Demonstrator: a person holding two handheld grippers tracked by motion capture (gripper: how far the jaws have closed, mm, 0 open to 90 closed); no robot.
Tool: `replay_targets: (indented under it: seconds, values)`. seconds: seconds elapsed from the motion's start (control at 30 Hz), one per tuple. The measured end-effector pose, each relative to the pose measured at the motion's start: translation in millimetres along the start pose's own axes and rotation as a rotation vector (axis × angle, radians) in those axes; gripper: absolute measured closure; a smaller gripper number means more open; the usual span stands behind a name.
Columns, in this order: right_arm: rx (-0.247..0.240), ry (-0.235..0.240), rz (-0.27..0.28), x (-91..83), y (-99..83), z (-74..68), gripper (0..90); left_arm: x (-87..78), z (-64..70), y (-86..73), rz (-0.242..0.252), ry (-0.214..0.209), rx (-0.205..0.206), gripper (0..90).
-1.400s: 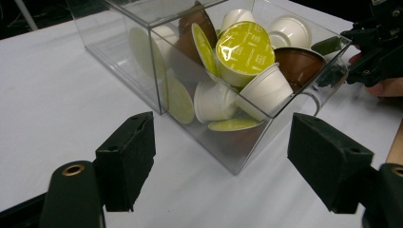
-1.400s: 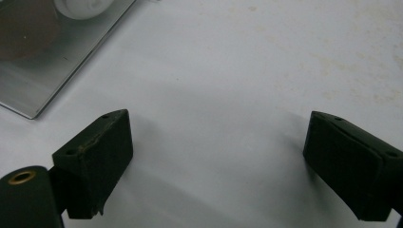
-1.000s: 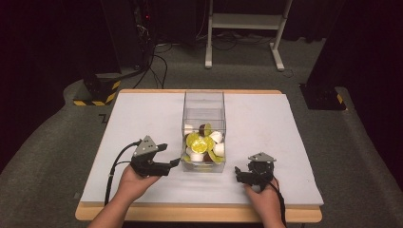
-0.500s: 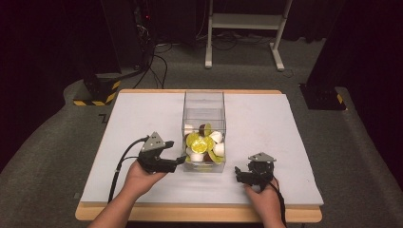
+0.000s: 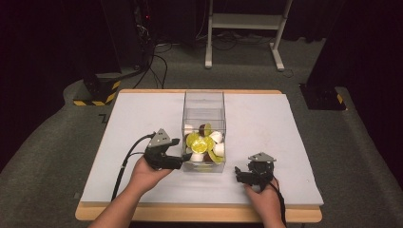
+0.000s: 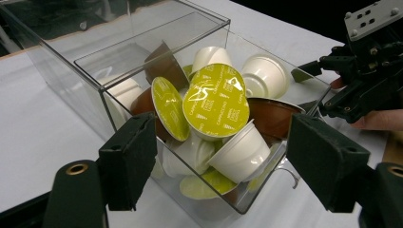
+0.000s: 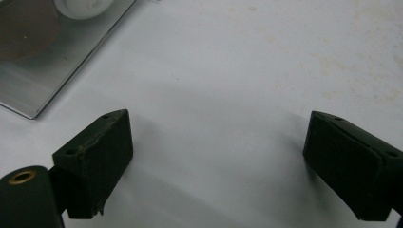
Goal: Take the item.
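From the high view, a clear box (image 5: 203,130) stands near the middle of the white tabletop (image 5: 133,118), its near half heaped with coffee capsules (image 5: 203,141). The left gripper (image 5: 183,152) sits just beside the box's near left corner, its fingers reaching toward the wall. The right gripper (image 5: 238,172) rests on the tabletop to the right of the box and nearer the person, apart from it.

In the left gripper view, the fingers (image 6: 128,166) are spread wide and released, framing the near corner of the box without clasping it. Inside lie white, brown and green-lidded capsules; one green-lidded capsule (image 6: 216,100) faces up on top.

In the right gripper view, the fingers (image 7: 95,152) stand wide apart, holding nothing, over bare tabletop, with a corner of the box at far left.
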State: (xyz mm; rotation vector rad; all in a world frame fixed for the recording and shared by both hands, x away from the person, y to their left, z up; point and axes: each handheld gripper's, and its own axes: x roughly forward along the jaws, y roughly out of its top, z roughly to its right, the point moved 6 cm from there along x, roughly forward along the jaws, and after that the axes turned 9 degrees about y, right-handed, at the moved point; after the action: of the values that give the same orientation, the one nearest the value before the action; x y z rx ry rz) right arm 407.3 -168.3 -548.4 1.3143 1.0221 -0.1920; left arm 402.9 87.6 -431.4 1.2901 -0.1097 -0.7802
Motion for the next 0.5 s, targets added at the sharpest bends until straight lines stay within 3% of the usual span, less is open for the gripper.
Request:
replay_targets:
  seconds: [0.5]
  values:
    - [0.000,0.000,0.000,0.0,0.0,0.0,9.4,18.8,6.1,-0.3,-0.024,-0.002,0.002,25.1]
